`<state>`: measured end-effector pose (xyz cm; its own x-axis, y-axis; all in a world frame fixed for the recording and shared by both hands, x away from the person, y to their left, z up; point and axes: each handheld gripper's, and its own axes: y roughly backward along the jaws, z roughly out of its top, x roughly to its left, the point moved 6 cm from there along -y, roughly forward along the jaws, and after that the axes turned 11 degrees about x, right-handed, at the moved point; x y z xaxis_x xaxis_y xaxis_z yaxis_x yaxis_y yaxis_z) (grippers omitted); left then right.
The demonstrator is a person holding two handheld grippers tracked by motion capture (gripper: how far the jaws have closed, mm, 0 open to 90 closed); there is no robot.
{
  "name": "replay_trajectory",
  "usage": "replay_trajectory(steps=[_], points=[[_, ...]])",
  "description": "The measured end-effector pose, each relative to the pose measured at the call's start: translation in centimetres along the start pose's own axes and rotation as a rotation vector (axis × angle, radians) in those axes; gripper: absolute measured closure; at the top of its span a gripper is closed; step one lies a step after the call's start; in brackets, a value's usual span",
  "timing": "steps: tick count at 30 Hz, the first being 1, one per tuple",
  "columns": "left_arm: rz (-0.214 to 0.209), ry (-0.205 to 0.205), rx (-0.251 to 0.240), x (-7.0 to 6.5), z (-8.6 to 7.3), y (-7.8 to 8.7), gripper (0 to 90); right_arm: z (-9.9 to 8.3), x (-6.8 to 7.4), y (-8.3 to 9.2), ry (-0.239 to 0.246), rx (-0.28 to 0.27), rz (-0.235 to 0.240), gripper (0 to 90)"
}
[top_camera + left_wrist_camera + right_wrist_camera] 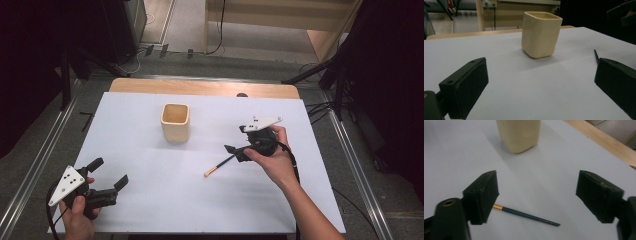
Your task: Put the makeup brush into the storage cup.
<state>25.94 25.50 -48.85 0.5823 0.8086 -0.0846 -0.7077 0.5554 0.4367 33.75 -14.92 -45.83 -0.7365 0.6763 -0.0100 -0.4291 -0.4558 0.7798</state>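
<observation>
Paintbrush (526, 215), dark-handled with a gold ferrule, is seen flat on the white bench (150, 200), crosswise just below the empty, wide-spread jaws of the right gripper (239, 143); the left gripper (107, 172), equally open, is held well apart, the cream cup (175, 122) beyond.

- Brush (526, 215): its tip end is hidden behind the right gripper's (536, 195) jaw.
- Cup (519, 135): its top is cut off in the right gripper view.
</observation>
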Motion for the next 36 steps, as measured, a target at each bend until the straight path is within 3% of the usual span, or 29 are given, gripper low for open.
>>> replay_trajectory(steps=[1, 5, 6, 9, 12, 16, 18, 28, 32, 34, 35, 36], points=[[-0.002, -0.001, 0.000, 0.0, 0.0, 0.0, 0.0, 0.2, 0.0, -0.1, 0.015, 0.026, 0.012, 29.8], [-0.003, 0.000, 0.001, 0.0, 0.0, 0.0, 0.0, 0.4, 0.0, -0.4, 0.059, 0.086, 0.007, 31.9], [-0.004, -0.001, 0.002, 0.0, 0.0, 0.0, 0.0, 0.6, 0.2, -0.7, 0.082, 0.135, 0.040, 33.4], [-0.005, -0.002, 0.002, -0.1, 0.0, 0.0, 0.0, 0.7, 0.3, -1.3, 0.131, 0.195, 0.056, 34.4], [-0.005, 0.000, 0.000, -0.1, 0.0, 0.0, 0.0, 0.7, 0.5, -1.8, 0.180, 0.255, 0.039, 39.1], [-0.007, -0.003, 0.002, 0.0, 0.0, 0.0, 0.0, 0.5, 0.6, -2.4, 0.223, 0.297, 0.048, 44.8], [-0.010, -0.003, 0.004, -0.1, 0.0, -0.1, 0.0, 0.2, 0.8, -3.1, 0.266, 0.353, 0.077, 49.2], [-0.015, -0.006, 0.005, -0.2, 0.0, -0.1, 0.0, -0.7, 1.2, -4.7, 0.363, 0.459, 0.097, 54.2], [-0.019, -0.011, 0.008, -0.4, 0.0, -0.2, 0.0, -0.8, 1.3, -5.4, 0.434, 0.490, 0.080, 56.0], [-0.020, -0.012, 0.006, -0.4, 0.0, -0.3, 0.0, -0.7, 1.4, -5.5, 0.448, 0.493, 0.071, 56.7], [-0.022, -0.013, 0.006, -0.4, 0.1, -0.3, 0.0, -0.8, 1.4, -5.9, 0.491, 0.514, 0.072, 57.5], [-0.022, -0.014, 0.008, -0.5, 0.0, -0.3, 0.0, -0.9, 1.5, -6.0, 0.504, 0.529, 0.077, 58.2]])
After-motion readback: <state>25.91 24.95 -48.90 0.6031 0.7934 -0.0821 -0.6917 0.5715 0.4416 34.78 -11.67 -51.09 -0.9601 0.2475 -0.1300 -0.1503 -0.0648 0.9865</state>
